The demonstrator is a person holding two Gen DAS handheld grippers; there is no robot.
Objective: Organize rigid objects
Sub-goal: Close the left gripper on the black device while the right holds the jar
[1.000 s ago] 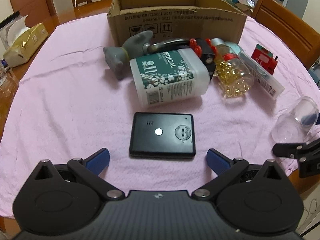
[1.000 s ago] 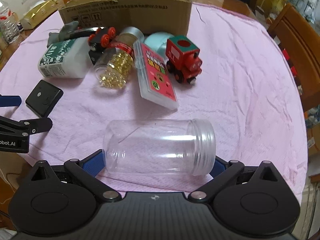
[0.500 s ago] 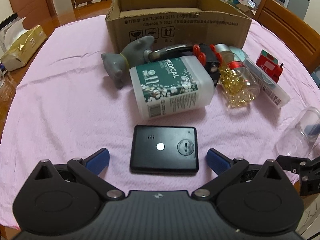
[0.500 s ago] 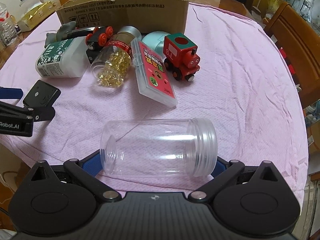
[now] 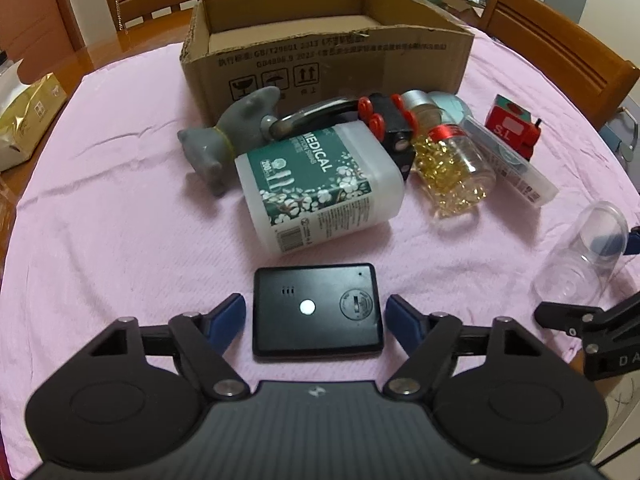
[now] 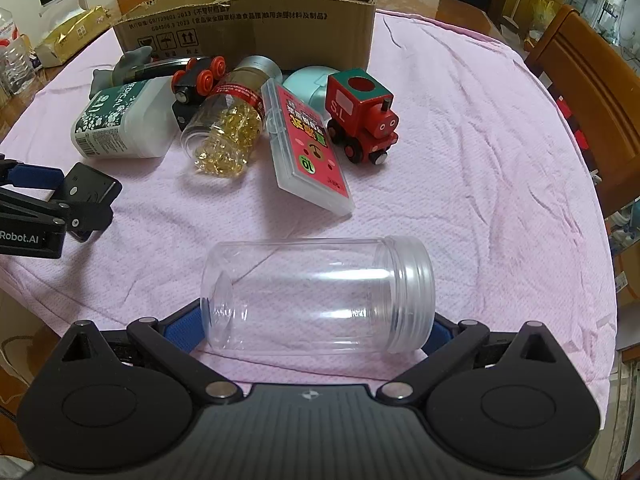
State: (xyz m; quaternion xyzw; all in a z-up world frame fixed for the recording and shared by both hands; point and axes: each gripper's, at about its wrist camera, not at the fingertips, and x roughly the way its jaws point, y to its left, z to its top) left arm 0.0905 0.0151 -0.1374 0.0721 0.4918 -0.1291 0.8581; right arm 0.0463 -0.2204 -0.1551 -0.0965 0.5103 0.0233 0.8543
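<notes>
A flat black device lies on the pink cloth between the fingers of my left gripper, which is open with small gaps on both sides. It also shows in the right wrist view. A clear empty jar lies on its side between the blue pads of my right gripper; the pads touch its two ends and the jar looks lifted off the cloth. The jar also shows in the left wrist view. An open cardboard box stands at the back.
A pile lies before the box: grey figurine, white medical bottle, black toy car with red wheels, jar of gold capsules, pink card case, red toy train. Wooden chairs surround the table.
My left gripper moved forward and its fingers closed in around the black device. My right gripper rose a little with the clear jar between its pads.
</notes>
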